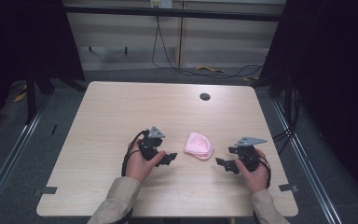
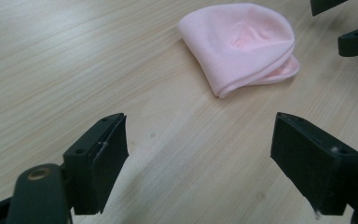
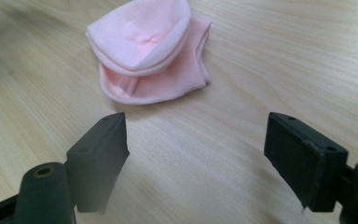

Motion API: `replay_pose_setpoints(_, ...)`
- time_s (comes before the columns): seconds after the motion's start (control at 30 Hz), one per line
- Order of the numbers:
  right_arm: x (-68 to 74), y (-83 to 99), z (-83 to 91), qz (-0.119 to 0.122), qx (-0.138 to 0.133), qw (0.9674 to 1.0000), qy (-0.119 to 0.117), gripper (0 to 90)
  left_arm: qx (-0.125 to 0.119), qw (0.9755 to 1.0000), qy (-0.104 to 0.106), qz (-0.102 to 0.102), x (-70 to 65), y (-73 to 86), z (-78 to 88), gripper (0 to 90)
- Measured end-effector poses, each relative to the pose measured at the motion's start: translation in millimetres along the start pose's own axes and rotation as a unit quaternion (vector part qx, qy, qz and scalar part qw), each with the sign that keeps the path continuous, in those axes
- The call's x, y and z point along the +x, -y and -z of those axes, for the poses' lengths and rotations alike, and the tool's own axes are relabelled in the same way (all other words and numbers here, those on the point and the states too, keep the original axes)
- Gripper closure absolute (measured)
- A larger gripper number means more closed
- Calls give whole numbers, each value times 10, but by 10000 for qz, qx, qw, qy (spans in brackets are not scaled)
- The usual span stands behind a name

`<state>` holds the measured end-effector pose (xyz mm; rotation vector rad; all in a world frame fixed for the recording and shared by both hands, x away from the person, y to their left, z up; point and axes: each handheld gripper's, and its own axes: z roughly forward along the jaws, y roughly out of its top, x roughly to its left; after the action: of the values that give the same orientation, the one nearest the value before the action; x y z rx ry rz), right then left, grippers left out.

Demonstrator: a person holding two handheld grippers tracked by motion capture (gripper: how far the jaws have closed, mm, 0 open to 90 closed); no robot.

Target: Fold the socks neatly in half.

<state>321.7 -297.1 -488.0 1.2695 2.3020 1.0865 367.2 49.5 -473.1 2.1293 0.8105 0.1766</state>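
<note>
A folded pink cloth [image 1: 199, 145] lies on the wooden table [image 1: 121, 112], between the two grippers. My left gripper [image 1: 169, 157] rests just left of it, held in a hand, its jaws wide apart and empty. In the left gripper view the pink cloth [image 2: 240, 44] lies ahead of the left gripper [image 2: 200, 163], a short gap away. My right gripper [image 1: 224, 164] sits to the right of the cloth, also open and empty. The right gripper view has the pink cloth [image 3: 149, 51] folded over itself, beyond the right gripper [image 3: 196, 163].
A dark round grommet hole [image 1: 205, 96] is set in the table near the far edge. Cables [image 1: 168, 56] trail on the floor beyond the table. Metal rails [image 1: 9, 154] run along both sides. The other gripper's jaws [image 2: 349, 32] show at the top right of the left gripper view.
</note>
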Motion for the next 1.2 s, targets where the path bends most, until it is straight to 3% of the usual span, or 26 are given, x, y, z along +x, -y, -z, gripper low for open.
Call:
replay_pose_setpoints(0.6,27,107,141,22,18,10000,-45,213,55,9999,-23,105,158,210,113,186)
replay_pose_setpoints(1.2,52,205,233,115,42,9999,-103,211,-73,9995,-181,236,377,528,379,189)
